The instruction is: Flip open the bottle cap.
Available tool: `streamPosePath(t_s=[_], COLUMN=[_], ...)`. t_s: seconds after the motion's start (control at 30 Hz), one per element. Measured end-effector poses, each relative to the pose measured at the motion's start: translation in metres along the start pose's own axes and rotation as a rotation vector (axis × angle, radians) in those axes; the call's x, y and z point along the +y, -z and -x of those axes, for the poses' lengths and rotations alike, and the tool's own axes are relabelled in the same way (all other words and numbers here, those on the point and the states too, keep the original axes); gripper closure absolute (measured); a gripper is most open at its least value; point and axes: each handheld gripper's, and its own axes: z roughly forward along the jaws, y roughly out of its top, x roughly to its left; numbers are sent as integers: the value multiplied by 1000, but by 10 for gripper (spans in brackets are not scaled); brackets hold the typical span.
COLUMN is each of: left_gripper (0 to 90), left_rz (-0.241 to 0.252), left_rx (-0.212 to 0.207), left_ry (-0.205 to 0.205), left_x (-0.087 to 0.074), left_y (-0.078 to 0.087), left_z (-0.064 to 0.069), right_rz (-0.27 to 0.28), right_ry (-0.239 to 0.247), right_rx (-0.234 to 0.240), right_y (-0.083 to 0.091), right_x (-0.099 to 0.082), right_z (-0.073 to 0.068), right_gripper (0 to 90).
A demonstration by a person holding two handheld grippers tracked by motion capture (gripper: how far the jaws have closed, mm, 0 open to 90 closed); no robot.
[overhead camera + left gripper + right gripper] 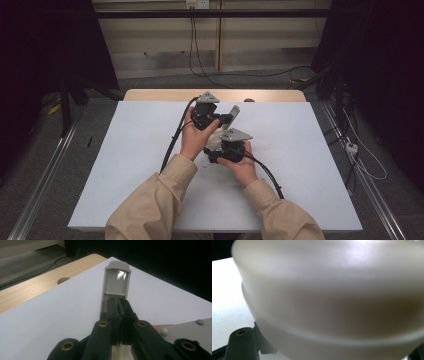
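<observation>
- Grey flat handle (116,283) clamped upright in the left gripper (119,305) above the white table (62,315).
- Right gripper (220,150) pinches a translucent white container (332,297).

Wooden table (150,94) — white board (125,165) on top.

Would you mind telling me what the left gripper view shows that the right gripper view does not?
Left gripper view alone: a grey rectangular plastic flap with a clear window, pinched between that gripper's black jaws, plus the light wooden table edge. Right gripper view alone: a translucent white rounded plastic container, very close and blurred. Both share the white tabletop sheet.
</observation>
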Motion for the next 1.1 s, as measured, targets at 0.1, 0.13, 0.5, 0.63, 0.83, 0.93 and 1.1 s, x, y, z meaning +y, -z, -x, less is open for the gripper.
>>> streamPosePath(t_s=[0.1,0.13,0.5,0.63,0.83,0.93,1.1], left_gripper=[888,888,890,889,889,889,889], left_rz=[-6,-6,-23,-25,-30,-30,-27], left_rx=[-1,-1,-7,-10,-7,-3,-3], left_ry=[-11,-10,-3,-1,-4,2,2], left_x=[1,1,0,0,-1,-1,-1], left_y=[-1,-1,-6,-6,-6,-7,-7], left_z=[0,0,-2,-3,-3,-4,-5], right_rz=[0,0,-1,0,0,0,0], right_ry=[-1,-1,-3,-5,-4,-5,-6], right_rx=[0,0,-1,0,0,0,-1], right_y=[0,0,0,0,0,0,0], right_x=[0,0,0,0,0,0,0], right_z=[0,0,0,1,1,1,1], right_gripper=[186,186,186,186,186,186,186])
